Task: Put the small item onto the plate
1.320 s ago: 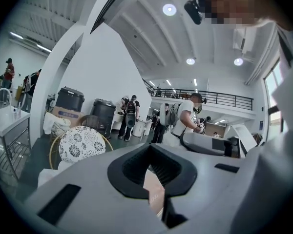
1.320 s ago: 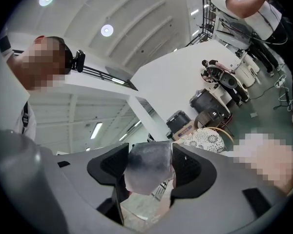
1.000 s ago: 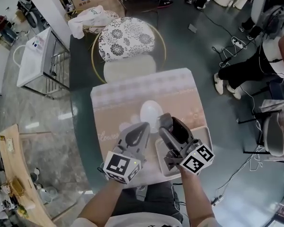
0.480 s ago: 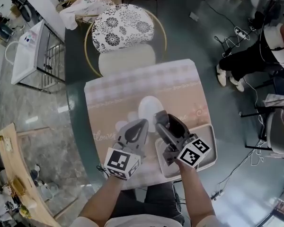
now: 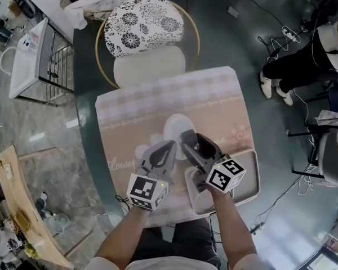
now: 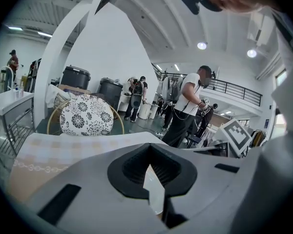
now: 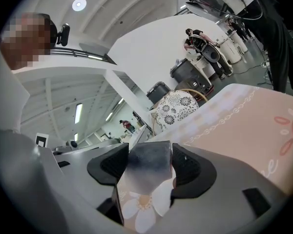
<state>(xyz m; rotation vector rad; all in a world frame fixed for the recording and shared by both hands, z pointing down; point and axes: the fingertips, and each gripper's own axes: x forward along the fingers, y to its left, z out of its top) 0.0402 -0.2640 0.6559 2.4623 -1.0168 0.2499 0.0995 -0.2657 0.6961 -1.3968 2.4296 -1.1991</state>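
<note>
A white oval plate [image 5: 176, 127] lies in the middle of the pink tablecloth [image 5: 214, 100]. My right gripper [image 5: 187, 137] hangs over the plate's near right edge. In the right gripper view, the right gripper [image 7: 147, 161] is shut on a small dark grey item [image 7: 149, 165], squeezed between the two black pads. My left gripper [image 5: 168, 148] is just left of it, near the plate's front edge. Its jaws meet at the tips with nothing between them, as the left gripper view [image 6: 149, 167] also shows. The grippers hide the plate's near part.
A beige tray [image 5: 250, 176] sits at the table's near right corner, under my right hand. A chair with a flower-patterned cushion [image 5: 145, 27] stands at the table's far side. A seated person's legs [image 5: 296, 72] and cables are on the floor to the right.
The head view has drifted, so the table sits a little lower left in the picture. Both grippers keep about the same place by the plate; the right one still grips the item.
</note>
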